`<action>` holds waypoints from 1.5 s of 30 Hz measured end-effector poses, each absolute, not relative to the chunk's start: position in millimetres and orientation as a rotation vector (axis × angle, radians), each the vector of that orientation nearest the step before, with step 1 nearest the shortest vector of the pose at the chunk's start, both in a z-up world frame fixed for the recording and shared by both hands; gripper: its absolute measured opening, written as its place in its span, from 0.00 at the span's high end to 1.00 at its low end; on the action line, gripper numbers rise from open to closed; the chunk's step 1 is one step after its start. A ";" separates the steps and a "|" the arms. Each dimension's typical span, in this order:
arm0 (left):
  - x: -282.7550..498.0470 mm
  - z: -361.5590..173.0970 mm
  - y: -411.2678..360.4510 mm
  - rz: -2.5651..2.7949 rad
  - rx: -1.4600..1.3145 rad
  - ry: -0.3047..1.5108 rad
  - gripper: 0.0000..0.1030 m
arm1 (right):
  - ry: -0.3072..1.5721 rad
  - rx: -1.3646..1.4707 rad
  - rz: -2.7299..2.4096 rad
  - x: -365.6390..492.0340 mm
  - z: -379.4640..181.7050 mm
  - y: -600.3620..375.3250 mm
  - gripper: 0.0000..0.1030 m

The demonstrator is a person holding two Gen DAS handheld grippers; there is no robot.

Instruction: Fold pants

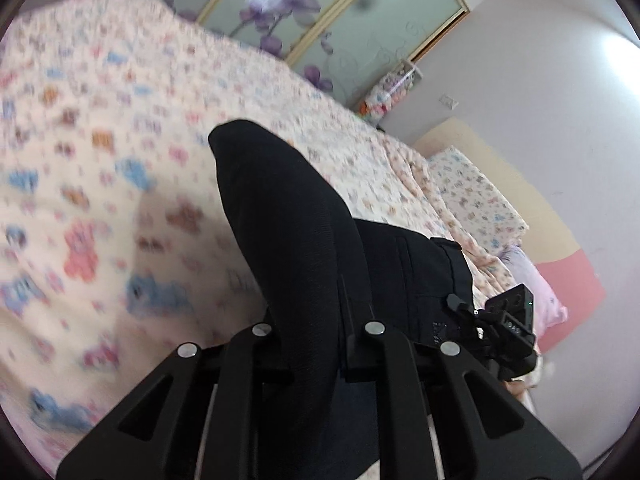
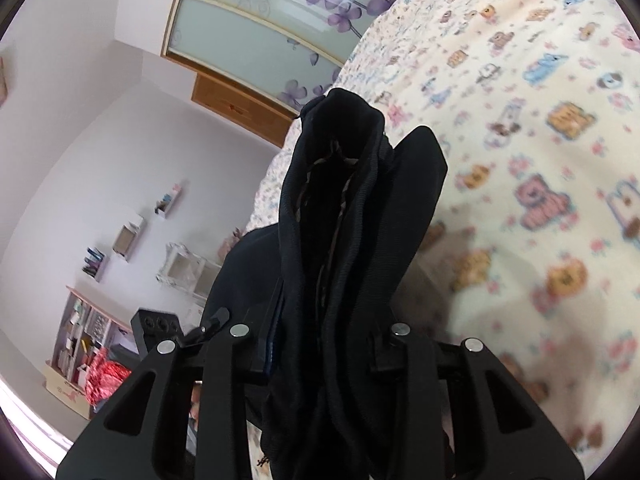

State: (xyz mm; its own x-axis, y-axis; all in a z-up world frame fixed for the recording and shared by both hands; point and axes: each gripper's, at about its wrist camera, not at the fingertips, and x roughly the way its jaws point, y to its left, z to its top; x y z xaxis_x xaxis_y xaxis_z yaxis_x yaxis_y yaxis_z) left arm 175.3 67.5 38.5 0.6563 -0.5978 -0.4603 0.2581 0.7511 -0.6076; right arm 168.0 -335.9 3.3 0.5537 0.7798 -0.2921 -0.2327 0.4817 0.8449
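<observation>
Black pants (image 1: 280,208) hang lifted above a bed with a cartoon-print sheet (image 1: 100,160). My left gripper (image 1: 316,320) is shut on a fold of the black cloth, which rises ahead of it and hides the fingertips. In the right wrist view, a thick bunch of the pants (image 2: 352,200) shows its waistband and striped inner lining. My right gripper (image 2: 320,320) is shut on this bunch. The pants stretch between the two grippers. The right gripper's body (image 1: 508,320) shows at the lower right of the left wrist view. The left gripper's body (image 2: 160,328) shows at the lower left of the right wrist view.
The printed sheet (image 2: 540,160) covers the bed around the pants. A pink pillow (image 1: 536,292) lies at the bed's head. Sliding wardrobe doors with purple flowers (image 1: 304,20) stand beyond the bed. Wall shelves and a cluttered low rack (image 2: 88,332) line the white wall.
</observation>
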 end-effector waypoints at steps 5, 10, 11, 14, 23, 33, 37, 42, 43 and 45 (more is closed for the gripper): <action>190.7 50.8 70.5 -0.475 -0.523 0.627 0.88 | 0.644 0.874 0.696 192.3 19.9 -333.3 0.69; 216.1 53.5 61.9 -0.439 -0.455 0.594 0.88 | 0.583 0.847 0.682 214.8 19.0 -335.5 0.69; 221.3 49.2 61.2 -0.430 -0.442 0.599 0.88 | 0.589 0.848 0.664 221.5 12.2 -337.0 0.69; 245.8 19.4 61.3 -0.386 -0.434 0.670 0.87 | 0.681 0.854 0.578 242.1 -22.0 -339.3 0.69; 260.6 -18.1 70.6 -0.304 -0.446 0.728 0.59 | 0.755 0.894 0.493 251.6 -47.2 -346.2 0.51; 193.4 21.2 138.0 -0.213 -0.712 0.554 0.02 | 0.586 0.908 0.254 184.0 -4.4 -391.8 0.26; 186.6 34.8 112.6 -0.466 -0.693 0.608 0.02 | 0.615 0.865 0.475 165.1 21.5 -366.7 0.17; 188.3 28.4 64.5 -0.526 -0.529 0.703 0.02 | 0.667 0.826 0.540 152.0 17.2 -329.5 0.16; 189.7 24.0 58.4 -0.543 -0.529 0.723 0.02 | 0.682 0.830 0.548 151.4 14.7 -323.7 0.16; 191.6 17.8 48.7 -0.571 -0.532 0.747 0.02 | 0.715 0.808 0.564 153.8 11.9 -316.4 0.16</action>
State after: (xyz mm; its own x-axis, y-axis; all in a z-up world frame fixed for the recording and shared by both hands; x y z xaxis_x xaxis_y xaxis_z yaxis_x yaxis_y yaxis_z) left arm 191.6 48.7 17.8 0.5995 -0.6462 -0.4723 0.2862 0.7241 -0.6275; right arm 153.8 -316.4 11.9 0.6339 0.6896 -0.3503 -0.1798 0.5718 0.8004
